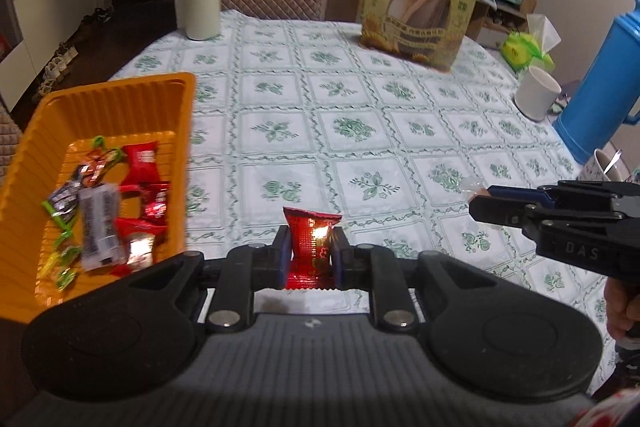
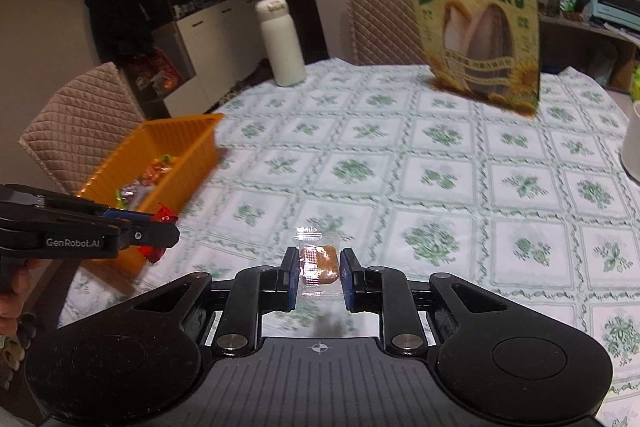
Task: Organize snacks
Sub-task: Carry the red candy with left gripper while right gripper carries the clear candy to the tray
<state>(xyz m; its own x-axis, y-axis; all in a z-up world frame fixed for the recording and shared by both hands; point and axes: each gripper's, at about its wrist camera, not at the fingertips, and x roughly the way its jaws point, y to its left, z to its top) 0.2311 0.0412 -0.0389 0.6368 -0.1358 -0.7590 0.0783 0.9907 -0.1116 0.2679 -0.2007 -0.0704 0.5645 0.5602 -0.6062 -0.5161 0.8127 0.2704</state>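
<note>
- Several wrapped snacks are already gathered in the ribbed orange plastic tray (image 1: 116, 107) at the left edge of the floral-clothed table (image 1: 360, 131).
- A shiny red foil snack packet (image 1: 310, 243) is clamped in the left gripper (image 1: 311, 259), near the tray.
- A clear-wrapped brown snack (image 2: 320, 263) is pinched by the right gripper (image 2: 320, 277), above the table's near edge.
- Both are judged still to be dropped in; the large green sunflower-seed bag (image 1: 420, 7) stands at the far edge.

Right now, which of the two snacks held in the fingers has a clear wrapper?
The one in the right gripper: a brown snack in see-through plastic. The left gripper holds a shiny red packet.
</note>
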